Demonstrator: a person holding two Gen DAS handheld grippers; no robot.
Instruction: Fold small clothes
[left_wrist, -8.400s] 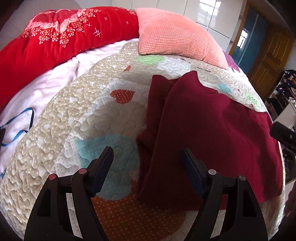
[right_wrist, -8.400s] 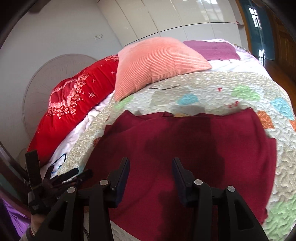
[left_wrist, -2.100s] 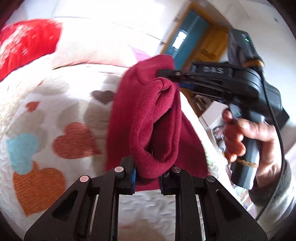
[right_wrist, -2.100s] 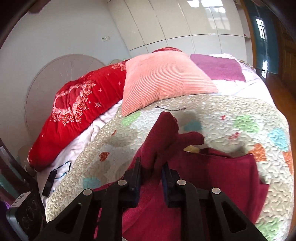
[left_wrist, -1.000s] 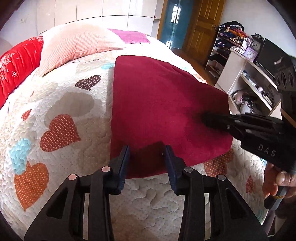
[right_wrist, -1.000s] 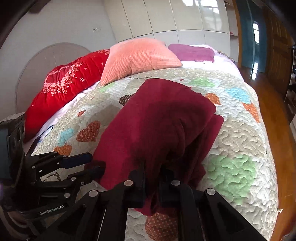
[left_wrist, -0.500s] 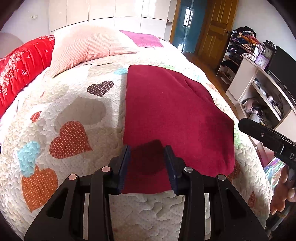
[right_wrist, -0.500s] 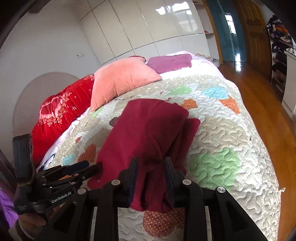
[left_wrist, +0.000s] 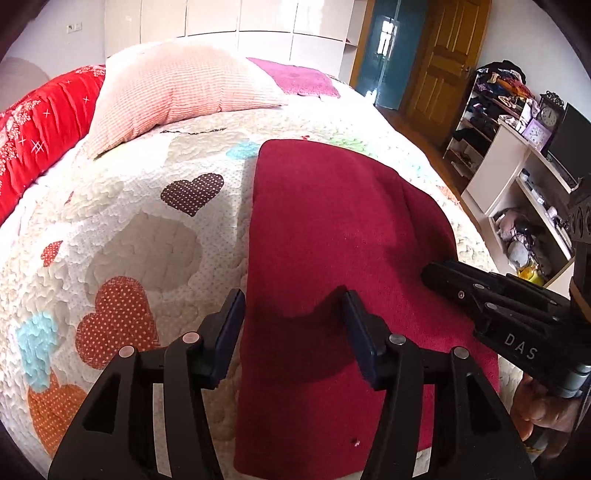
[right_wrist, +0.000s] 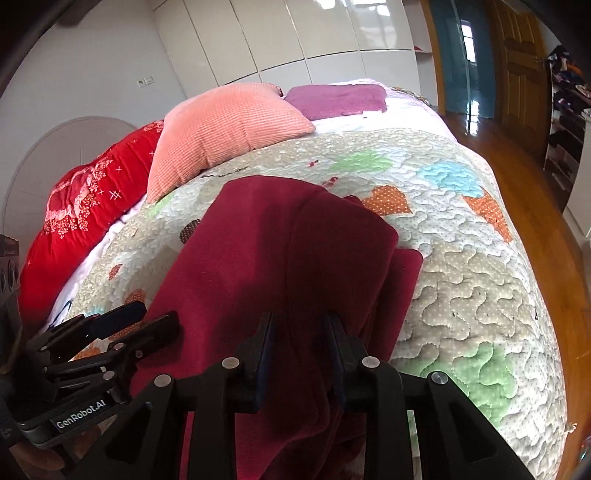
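Observation:
A dark red garment (left_wrist: 332, 236) lies folded lengthwise on the heart-patterned quilt (left_wrist: 140, 229); it also shows in the right wrist view (right_wrist: 280, 258). My left gripper (left_wrist: 293, 325) is open over the garment's near left edge, holding nothing. My right gripper (right_wrist: 299, 339) is open, its fingers spread over the garment's near right part, where lower layers stick out to the right. The right gripper also shows in the left wrist view (left_wrist: 443, 275), and the left gripper shows in the right wrist view (right_wrist: 147, 317).
A pink pillow (left_wrist: 177, 88), a red duvet (left_wrist: 33, 133) and a purple cloth (left_wrist: 295, 77) lie at the head of the bed. Shelves with clutter (left_wrist: 524, 173) and a wooden door (left_wrist: 439, 62) stand to the right. Wooden floor (right_wrist: 554, 221) borders the bed.
Both grippers let go of the garment, which now lies folded on the quilt. Both have opened wider in the last half second, and the right one has come lower over the cloth.

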